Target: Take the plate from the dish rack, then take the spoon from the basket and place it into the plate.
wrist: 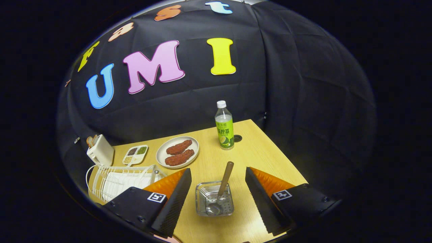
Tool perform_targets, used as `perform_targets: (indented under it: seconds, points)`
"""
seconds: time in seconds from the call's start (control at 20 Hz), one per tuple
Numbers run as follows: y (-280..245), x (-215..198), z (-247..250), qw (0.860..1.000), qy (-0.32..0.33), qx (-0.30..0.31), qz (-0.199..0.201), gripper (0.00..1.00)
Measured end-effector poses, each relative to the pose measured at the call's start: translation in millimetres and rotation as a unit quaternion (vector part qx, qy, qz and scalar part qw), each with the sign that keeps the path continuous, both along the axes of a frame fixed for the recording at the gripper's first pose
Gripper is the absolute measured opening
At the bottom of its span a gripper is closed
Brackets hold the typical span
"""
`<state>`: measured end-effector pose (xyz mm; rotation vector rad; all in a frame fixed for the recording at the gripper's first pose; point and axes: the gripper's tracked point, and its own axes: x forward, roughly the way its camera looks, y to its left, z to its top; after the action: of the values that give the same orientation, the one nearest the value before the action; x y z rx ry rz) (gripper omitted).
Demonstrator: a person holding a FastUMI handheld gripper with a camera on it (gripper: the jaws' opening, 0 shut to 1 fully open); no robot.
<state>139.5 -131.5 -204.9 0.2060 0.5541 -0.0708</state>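
Low in the middle of the frame, the gripper (217,194) hangs with its fingers spread wide and empty, either side of the basket (215,199).

Inside that small metal basket leans the spoon (221,189), bowl down, wooden handle tilted up and away toward the bottle (224,126). The dish rack (118,180) sits at lower left, behind the left finger; whether a plate is in it I cannot tell. The plate (178,152) visible mid-frame carries two reddish pieces of food. Judged as the spoon step: come down centred on the handle, close on the wooden shaft above the basket rim, then lift straight up so the bowl clears the wire.
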Motion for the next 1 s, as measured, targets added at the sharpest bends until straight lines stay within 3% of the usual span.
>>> perform_targets:
  seconds: [0.2, 0.25, 0.4, 0.7, 1.0]
  points:
    - [-6.4, 32.6, -47.6, 0.999, 0.038, 0.032, -0.003, 0.96]
    - [-6.8, 36.2, -59.7, 0.998, 0.053, 0.036, -0.004, 0.88]
    - [-2.5, 40.2, -76.8, 0.996, 0.076, 0.054, -0.001, 0.77]
    - [1.3, 40.5, -82.0, 0.996, 0.076, 0.041, 0.016, 0.23]
    - [6.5, 40.8, -41.9, 0.998, 0.027, 0.059, 0.027, 0.13]
